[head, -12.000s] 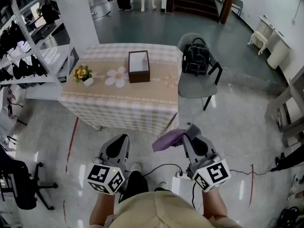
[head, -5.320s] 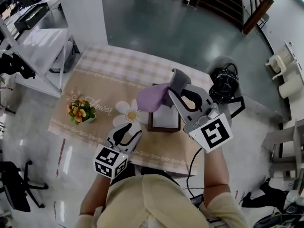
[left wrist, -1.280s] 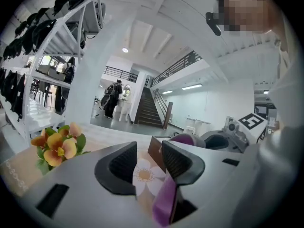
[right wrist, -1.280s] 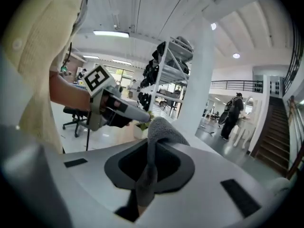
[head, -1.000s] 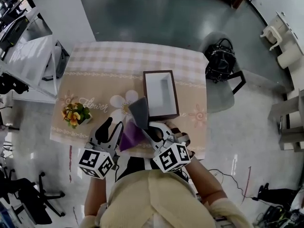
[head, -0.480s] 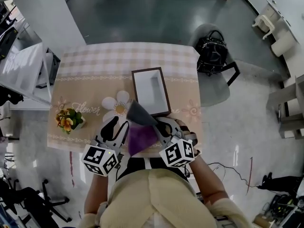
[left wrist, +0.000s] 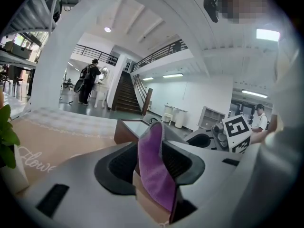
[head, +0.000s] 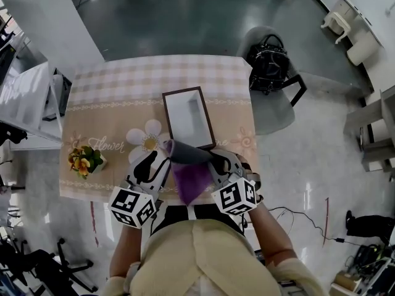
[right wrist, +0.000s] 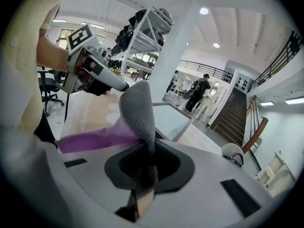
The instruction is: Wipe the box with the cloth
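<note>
A brown box [head: 187, 117] with a white inside lies open in the middle of the checked table [head: 111, 82]. At the table's near edge a cloth [head: 190, 176], purple on one side and grey on the other, hangs stretched between my two grippers. My left gripper [head: 162, 160] is shut on the cloth's purple edge [left wrist: 155, 167]. My right gripper [head: 213, 159] is shut on its grey fold [right wrist: 139, 109]. Both grippers sit just short of the box's near end. The box [left wrist: 134, 129] shows beyond the left gripper [left wrist: 151, 148], and its white inside [right wrist: 167, 120] beyond the right gripper [right wrist: 147, 152].
A small pot of flowers [head: 83, 160] stands at the table's near left. A grey chair with a black bag [head: 270, 61] stands off the table's right side. A white shelf unit [head: 24, 100] stands to the left. People stand far off by a staircase [left wrist: 124, 94].
Twelve seconds ago I stood away from the table with the cloth in the right gripper alone. In the last second the left gripper has shut on the cloth's free end.
</note>
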`<action>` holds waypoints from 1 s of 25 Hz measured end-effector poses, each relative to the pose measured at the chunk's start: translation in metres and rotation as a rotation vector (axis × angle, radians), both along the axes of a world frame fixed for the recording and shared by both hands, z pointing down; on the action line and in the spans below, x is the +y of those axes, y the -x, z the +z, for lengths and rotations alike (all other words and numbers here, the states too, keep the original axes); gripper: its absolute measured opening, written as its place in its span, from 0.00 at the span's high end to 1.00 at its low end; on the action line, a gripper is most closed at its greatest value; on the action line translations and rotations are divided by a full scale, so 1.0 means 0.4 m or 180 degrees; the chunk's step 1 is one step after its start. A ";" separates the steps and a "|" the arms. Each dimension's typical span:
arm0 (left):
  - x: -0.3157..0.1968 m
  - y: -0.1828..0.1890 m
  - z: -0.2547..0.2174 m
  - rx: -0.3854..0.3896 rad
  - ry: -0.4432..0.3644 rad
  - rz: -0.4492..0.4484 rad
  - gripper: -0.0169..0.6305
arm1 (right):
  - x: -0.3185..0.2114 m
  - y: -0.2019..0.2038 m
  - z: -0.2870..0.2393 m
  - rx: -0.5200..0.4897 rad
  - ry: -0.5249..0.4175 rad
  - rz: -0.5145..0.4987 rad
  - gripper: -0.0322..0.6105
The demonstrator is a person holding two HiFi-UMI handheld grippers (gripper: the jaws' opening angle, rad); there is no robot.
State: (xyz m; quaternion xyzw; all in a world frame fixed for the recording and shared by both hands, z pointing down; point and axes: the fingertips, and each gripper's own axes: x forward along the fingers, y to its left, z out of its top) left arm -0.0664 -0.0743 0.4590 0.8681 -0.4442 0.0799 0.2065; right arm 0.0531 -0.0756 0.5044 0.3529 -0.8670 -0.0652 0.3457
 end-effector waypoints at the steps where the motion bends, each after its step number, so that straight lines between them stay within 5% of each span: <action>1: 0.000 -0.004 -0.001 0.0000 -0.0001 0.0014 0.72 | -0.005 -0.012 0.000 -0.0013 0.0016 0.0061 0.89; 14: -0.012 -0.038 0.005 0.0010 0.0019 0.0089 0.72 | -0.054 -0.129 -0.021 -0.0026 0.0003 0.0473 0.89; 25: -0.027 -0.072 0.006 0.0004 0.0053 0.0182 0.72 | -0.086 -0.183 -0.138 -0.0034 -0.0147 0.0427 0.89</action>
